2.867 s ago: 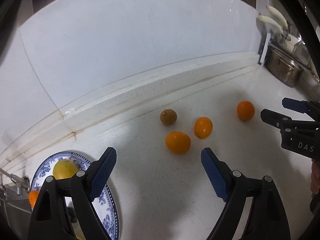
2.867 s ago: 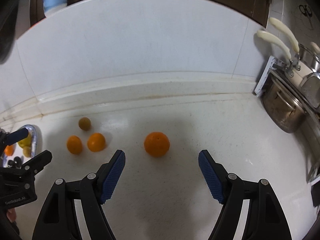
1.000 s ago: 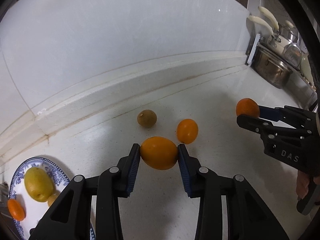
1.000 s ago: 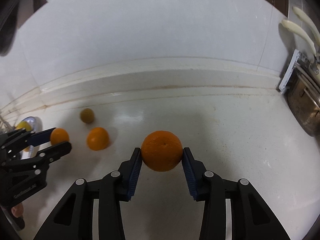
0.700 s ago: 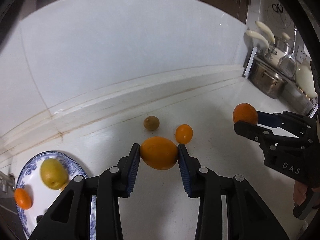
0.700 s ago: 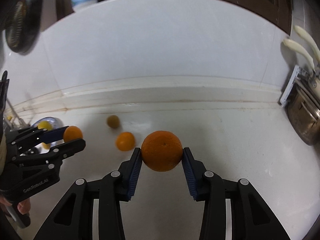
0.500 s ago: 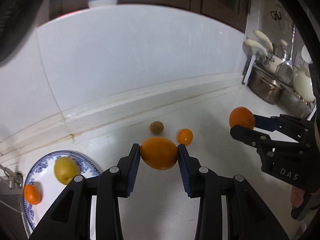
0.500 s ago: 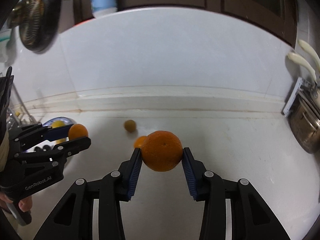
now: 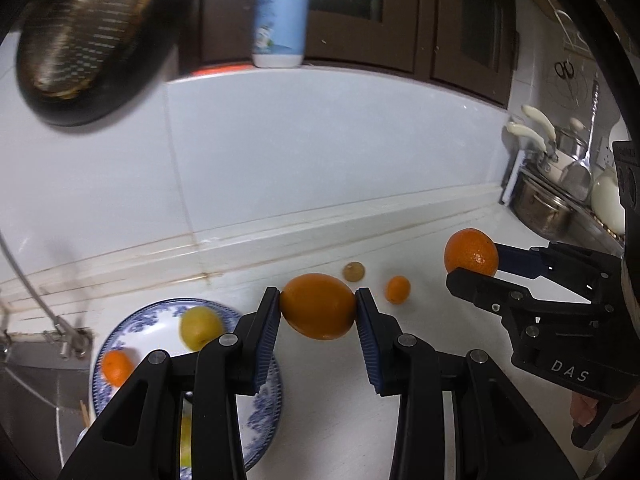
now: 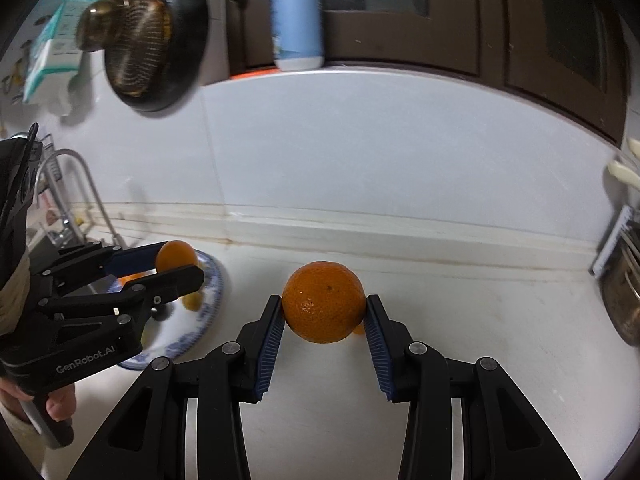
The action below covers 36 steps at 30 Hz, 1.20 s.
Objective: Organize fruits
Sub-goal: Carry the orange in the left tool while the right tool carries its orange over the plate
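My left gripper (image 9: 318, 308) is shut on a smooth orange fruit (image 9: 318, 306), held above the counter just right of the blue-patterned plate (image 9: 132, 326). The plate holds a yellow fruit (image 9: 200, 327) and a small orange (image 9: 116, 367). My right gripper (image 10: 324, 312) is shut on a round orange (image 10: 323, 307), lifted over the counter; it also shows in the left wrist view (image 9: 471, 252). A small orange (image 9: 398, 289) and a brown kiwi (image 9: 353, 272) lie on the counter. In the right wrist view the left gripper (image 10: 176, 266) hangs over the plate (image 10: 212, 292).
A sink and tap (image 10: 80, 184) lie left of the plate. Steel pots (image 9: 540, 208) stand at the right end of the counter. A black pan (image 10: 156, 52) hangs on the wall, and a blue bottle (image 10: 296, 16) stands on the ledge above the white backsplash.
Both grippers closed on their fruits and have risen and drawn back from the counter. The left one has shifted toward the plate; the views now take in the wall and cupboards.
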{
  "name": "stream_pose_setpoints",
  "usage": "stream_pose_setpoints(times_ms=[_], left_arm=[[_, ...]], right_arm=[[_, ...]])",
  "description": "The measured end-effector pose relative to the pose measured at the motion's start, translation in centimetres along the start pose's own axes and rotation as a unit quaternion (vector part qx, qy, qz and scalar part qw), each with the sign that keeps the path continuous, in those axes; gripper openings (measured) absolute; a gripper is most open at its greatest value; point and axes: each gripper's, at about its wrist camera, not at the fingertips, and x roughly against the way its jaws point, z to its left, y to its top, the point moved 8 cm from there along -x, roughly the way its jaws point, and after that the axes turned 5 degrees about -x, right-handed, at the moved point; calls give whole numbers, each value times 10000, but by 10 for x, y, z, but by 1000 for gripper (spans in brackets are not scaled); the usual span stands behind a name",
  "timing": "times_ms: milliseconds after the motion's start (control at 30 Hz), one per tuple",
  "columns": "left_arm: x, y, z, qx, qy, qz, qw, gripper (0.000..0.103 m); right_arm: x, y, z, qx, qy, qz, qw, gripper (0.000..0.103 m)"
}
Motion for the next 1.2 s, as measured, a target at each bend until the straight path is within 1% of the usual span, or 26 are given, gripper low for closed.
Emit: stream_pose_setpoints(times_ms=[333,533,833,1000,1200], left_arm=[[29,-9,27,209,346,-157,9991,37],[47,-19,46,366,561,-200,9976,37],[66,-39,81,499,1039,-156,9932,37],[67,-57,102,648,1260,22,9899,37],[61,-84,124,863,1406,336,9857,37]], right_arm=[[7,10,40,285,393,-181,9987,42],[7,10,66,485,618,-214,9967,42],[-1,11,107,814,989,-159,9916,42],[-15,8,131,940,1277,-4,9874,42],[-41,-3,152,1084,1403,306,9837,42]])
